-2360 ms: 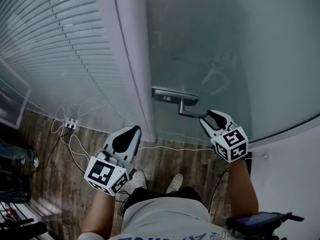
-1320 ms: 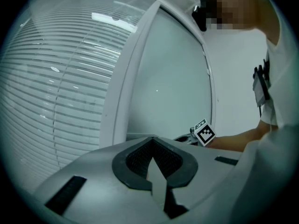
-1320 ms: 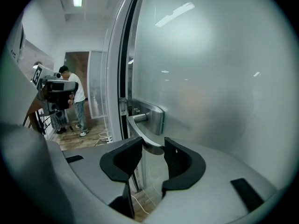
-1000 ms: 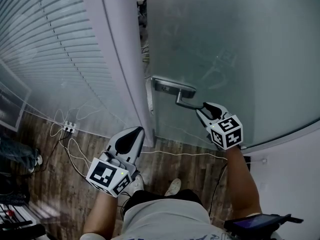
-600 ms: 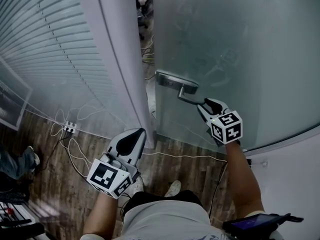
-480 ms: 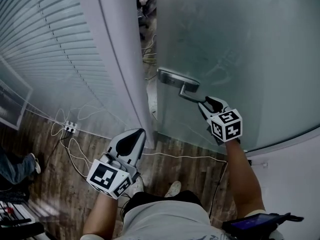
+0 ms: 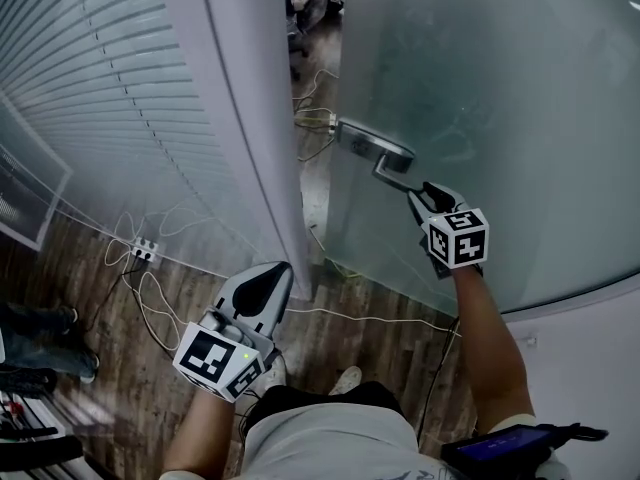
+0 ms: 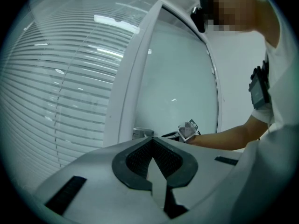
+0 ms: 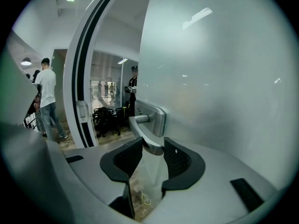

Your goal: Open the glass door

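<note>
Clamping the right gripper [image 7: 418, 194] on the free end of the handle [image 7: 388, 166], likely for the best leverage. Holding the door [image 7: 500, 78] ajar at right, with a gap showing beside the frame [image 7: 235, 118]. Carrying the left gripper [image 7: 262, 286] low and near, jaws pinched together on nothing, well apart from the door, probably clear of its swing. Counting up: two grippers, one handle, one door.

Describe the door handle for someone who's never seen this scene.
Find the large frosted glass door right of the white frame post. Near its open edge sits a silver backplate, and the door handle is the metal lever angling off it. It's the only hardware on the glass, with the right gripper clamped on its free end.
</note>
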`<act>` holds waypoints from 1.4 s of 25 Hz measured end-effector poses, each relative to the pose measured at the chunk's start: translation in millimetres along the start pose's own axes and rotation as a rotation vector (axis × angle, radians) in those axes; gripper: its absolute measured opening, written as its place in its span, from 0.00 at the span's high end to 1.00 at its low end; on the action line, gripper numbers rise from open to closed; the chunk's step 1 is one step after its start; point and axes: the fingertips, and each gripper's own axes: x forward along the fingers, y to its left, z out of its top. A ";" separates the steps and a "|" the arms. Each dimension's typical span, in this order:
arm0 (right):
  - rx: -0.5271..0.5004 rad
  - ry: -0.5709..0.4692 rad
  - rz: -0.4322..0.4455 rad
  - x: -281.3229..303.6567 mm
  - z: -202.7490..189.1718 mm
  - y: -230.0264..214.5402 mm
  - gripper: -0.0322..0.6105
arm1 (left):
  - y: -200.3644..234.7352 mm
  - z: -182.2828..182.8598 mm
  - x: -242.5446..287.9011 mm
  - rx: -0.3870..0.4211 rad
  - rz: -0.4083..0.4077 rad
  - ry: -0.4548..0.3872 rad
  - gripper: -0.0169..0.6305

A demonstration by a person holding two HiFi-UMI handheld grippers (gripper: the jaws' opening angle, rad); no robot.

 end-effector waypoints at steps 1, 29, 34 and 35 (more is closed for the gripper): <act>-0.001 0.001 -0.008 2.9 1.9 -3.4 0.72 | 1.2 0.7 0.6 -0.001 0.003 0.000 0.97; 0.003 -0.050 -0.130 49.1 1.1 -79.1 0.73 | -4.5 -23.3 -3.4 -0.007 0.118 -0.012 0.97; 0.009 -0.036 -0.155 62.9 19.7 -84.9 0.73 | 8.8 -10.6 -5.5 -0.021 0.126 -0.013 0.97; 0.015 -0.038 -0.161 62.7 19.2 -87.2 0.73 | 9.1 -10.8 -5.2 -0.020 0.126 -0.014 0.97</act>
